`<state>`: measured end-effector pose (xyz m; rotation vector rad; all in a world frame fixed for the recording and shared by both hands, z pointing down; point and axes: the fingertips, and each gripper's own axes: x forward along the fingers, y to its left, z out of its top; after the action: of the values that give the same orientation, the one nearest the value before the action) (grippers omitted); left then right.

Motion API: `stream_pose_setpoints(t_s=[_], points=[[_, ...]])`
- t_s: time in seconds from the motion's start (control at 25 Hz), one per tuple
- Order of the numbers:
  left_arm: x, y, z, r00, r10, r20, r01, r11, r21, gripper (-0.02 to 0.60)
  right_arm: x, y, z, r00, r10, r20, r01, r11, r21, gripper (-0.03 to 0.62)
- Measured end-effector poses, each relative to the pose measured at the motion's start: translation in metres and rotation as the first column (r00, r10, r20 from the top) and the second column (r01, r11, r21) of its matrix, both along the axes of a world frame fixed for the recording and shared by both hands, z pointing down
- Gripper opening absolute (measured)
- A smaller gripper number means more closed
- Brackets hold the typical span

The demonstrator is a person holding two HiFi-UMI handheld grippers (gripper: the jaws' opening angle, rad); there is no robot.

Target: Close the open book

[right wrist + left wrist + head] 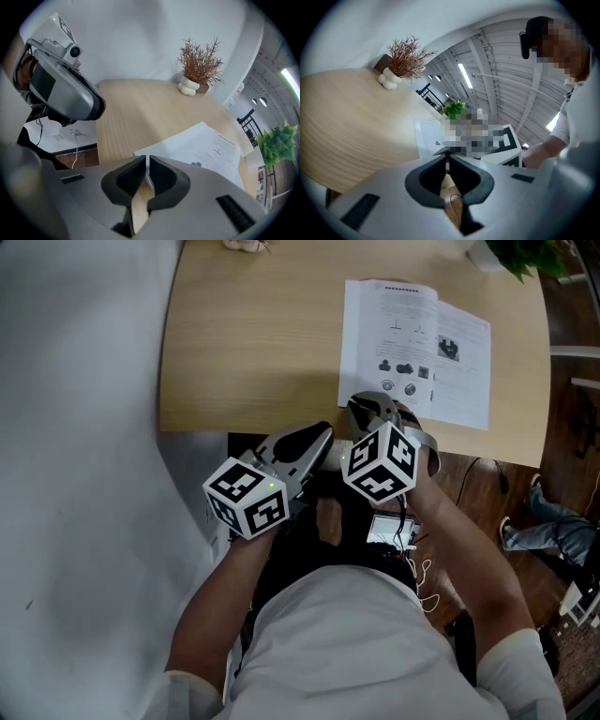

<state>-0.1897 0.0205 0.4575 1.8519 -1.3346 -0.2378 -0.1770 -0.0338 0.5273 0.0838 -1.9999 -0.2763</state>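
both the left gripper point(322, 434) and right gripper point(364, 409) sit pinched shut, empty, at the near edge of the table point(253, 343). the open book point(412, 352) lies flat on it there; thin, floppy pages, likely best lifted by an outer edge

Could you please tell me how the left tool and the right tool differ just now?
The right tool is over the open book's near edge; the left tool sits beside it, off the book. The right tool tilts steeply down; the left tool lies nearer level. Both have jaws together.
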Motion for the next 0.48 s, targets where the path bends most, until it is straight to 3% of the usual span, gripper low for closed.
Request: stream_pose_setpoints(t_s=[0.48], points=[[-0.0019, 0.0001, 0.0012, 1.000, 0.017, -0.016, -0.017, 1.000, 0.003, 0.000, -0.0051, -0.0011, -0.0052, 0.998, 0.044, 0.036, -0.043, 0.999, -0.017, 0.002]])
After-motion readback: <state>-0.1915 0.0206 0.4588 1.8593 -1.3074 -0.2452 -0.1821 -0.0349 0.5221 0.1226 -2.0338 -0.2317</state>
